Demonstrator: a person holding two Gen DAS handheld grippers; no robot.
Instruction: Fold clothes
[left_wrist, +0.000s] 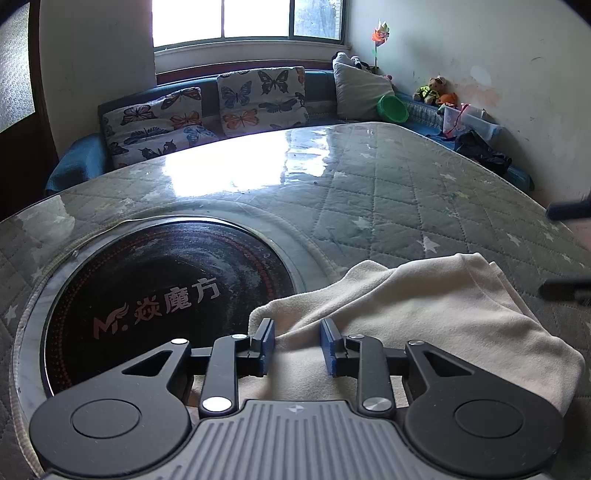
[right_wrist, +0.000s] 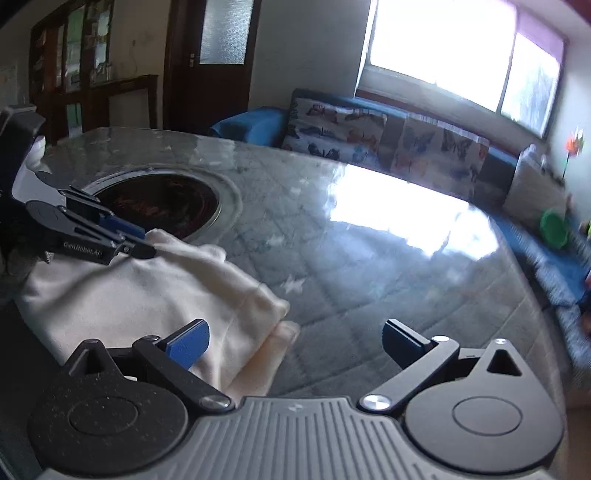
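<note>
Right now my left tongs (left_wrist: 297, 347) sit low over the cream garment (left_wrist: 424, 317), their blue pads (left_wrist: 267, 345) a moderate gap apart with cloth showing between them; neither pad is pressed into the fabric, so I have hold of nothing on that side. From the right wrist view the left tongs (right_wrist: 142, 245) reach in from the left edge of the picture, tips at the far corner of the garment (right_wrist: 147, 295), just beside the round black hob (right_wrist: 162, 203) sunk into the table (right_wrist: 369, 277). The garment lies folded in a loose heap by the near edge of the table, one rounded fold overlapping the rim of the hob (left_wrist: 159, 291), which bears white lettering.

My right tongs (right_wrist: 295, 343) are spread wide and grip nothing, the left pad (right_wrist: 188, 343) above the garment's near right corner, the other pad over bare table. The table wears a grey quilted cover with pale stars under a glossy sheet. Beyond its far edge stands a blue sofa (left_wrist: 321, 83) with butterfly cushions (left_wrist: 258, 99).
</note>
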